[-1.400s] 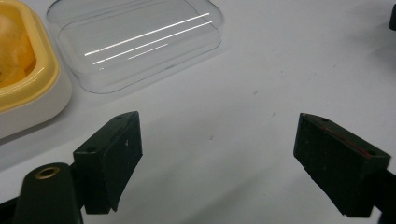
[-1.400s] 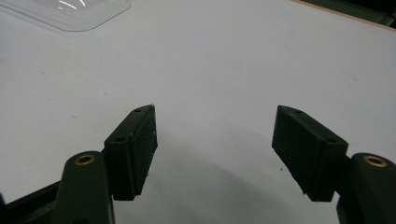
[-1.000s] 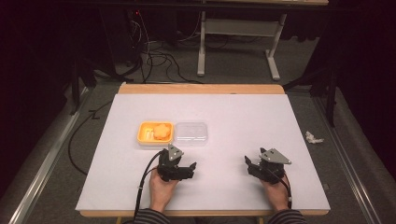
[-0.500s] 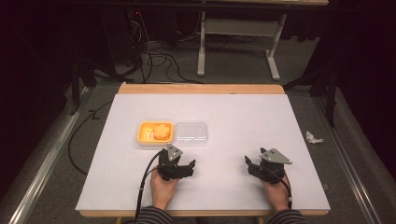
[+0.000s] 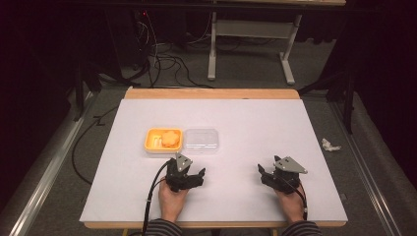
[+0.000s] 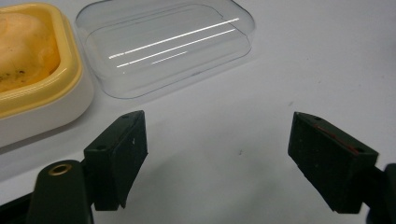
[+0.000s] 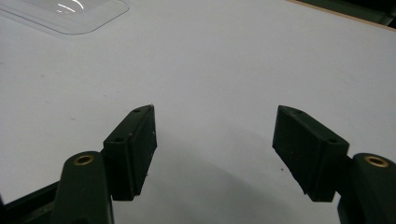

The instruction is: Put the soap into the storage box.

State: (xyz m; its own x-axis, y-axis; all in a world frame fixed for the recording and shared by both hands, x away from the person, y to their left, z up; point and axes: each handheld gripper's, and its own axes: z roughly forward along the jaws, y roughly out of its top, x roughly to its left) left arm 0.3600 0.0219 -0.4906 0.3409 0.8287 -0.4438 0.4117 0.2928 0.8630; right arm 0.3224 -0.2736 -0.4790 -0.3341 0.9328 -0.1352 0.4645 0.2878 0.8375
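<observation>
Looks like nothing has really kicked off here. The yellow container (image 5: 164, 139) sits on the white worktop (image 5: 255, 123) with something orange inside it, maybe a piece of food, hard to say exactly what. Its clear plastic lid (image 5: 200, 141) lies flat on the worktop, touching or just beside the container's right edge, so the box is open and the lid is off. The left tool (image 5: 188, 177) rests just in front of the lid, jaws spread wide with nothing between them; in the left gripper view the lid (image 6: 163, 46) and the container's rim (image 6: 65, 70) lie right ahead of those jaws. The right tool (image 5: 269, 176) sits well off to the right on bare worktop, jaws also wide apart and holding nothing, with a corner of the lid (image 7: 79, 14) far off at the top left of the right gripper view. So the likely job, getting the lid onto the box, is all still to do: grab, lift, place, press. Compared with a second ago, basically zero change; both hands, the container and the lid are in the same spots. There's a crumpled white scrap (image 5: 330, 145) on the floor to the right, not involved.
</observation>
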